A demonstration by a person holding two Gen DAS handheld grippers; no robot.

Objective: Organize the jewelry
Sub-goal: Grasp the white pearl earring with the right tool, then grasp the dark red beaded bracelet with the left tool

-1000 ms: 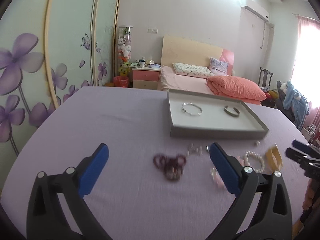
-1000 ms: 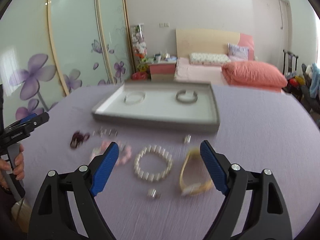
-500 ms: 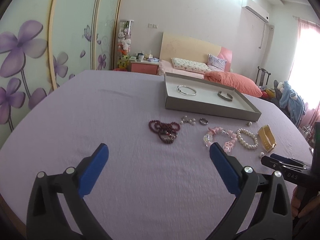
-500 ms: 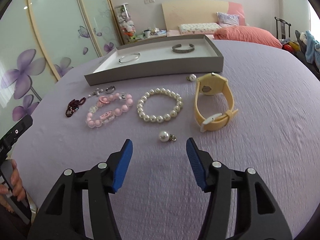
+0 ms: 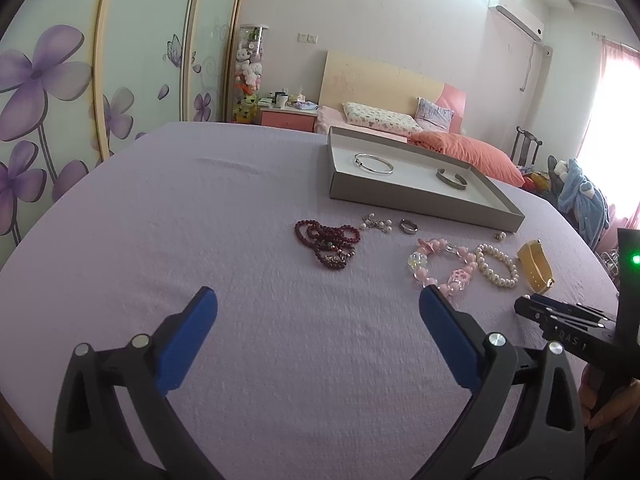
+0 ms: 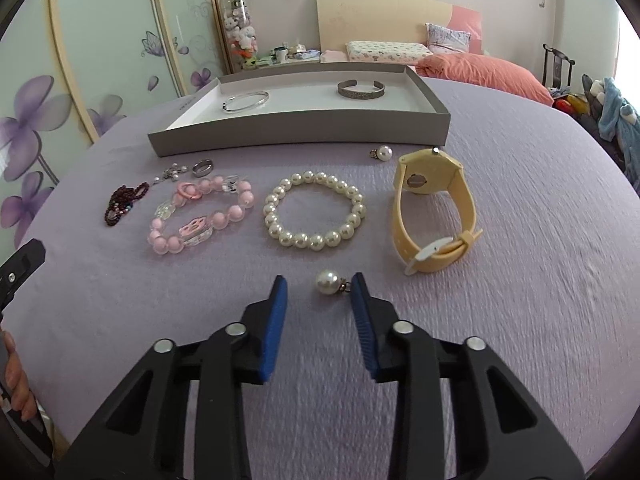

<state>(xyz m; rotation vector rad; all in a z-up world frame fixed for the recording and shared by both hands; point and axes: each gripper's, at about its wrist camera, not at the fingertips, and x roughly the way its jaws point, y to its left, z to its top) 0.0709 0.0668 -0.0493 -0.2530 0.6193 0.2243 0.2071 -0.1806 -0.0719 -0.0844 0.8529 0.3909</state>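
Blue-padded right tool point(image 6: 319, 288) low, parted around pearl pendant point(image 6: 329, 281).

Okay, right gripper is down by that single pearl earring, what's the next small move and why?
Probably close the right gripper on the pearl earring. Its jaws stand open with the pearl lying on the purple cloth between their tips, its small metal loop beside the right-hand pad, and nothing is gripped yet. Once held, it could go to the grey tray, where two bangles already lie.

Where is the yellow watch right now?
In the right wrist view, the yellow watch lies on the purple cloth, right of the pearl bracelet and just in front of the tray's right corner.
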